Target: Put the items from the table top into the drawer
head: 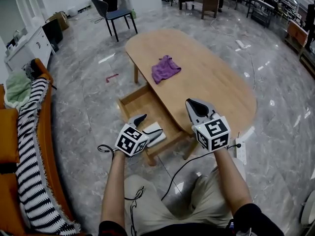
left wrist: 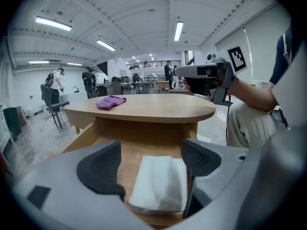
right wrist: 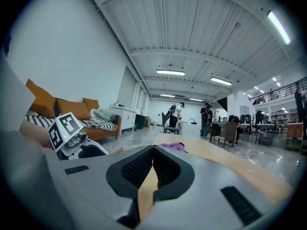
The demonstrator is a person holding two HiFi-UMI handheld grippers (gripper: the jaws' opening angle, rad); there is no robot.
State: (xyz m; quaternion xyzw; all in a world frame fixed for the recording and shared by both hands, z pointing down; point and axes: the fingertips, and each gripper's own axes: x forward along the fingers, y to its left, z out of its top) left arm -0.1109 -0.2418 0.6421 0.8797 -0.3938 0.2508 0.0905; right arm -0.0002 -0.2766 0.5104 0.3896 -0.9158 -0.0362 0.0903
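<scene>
One oval wooden table [head: 216, 82] stands on open grey floor [head: 88, 82], with its single drawer [head: 129, 98] pulled out toward the person. One crumpled purple cloth [head: 165, 69] lies on the top, well in from every edge — and one flat white pack [head: 153, 132] lies in the drawer near its front wall. There are two grippers: the left gripper [head: 147, 124] holds its jaws wide apart around the pack without pressing on it, and the right gripper [head: 193, 103], closed on nothing, points across the table's near edge.
</scene>
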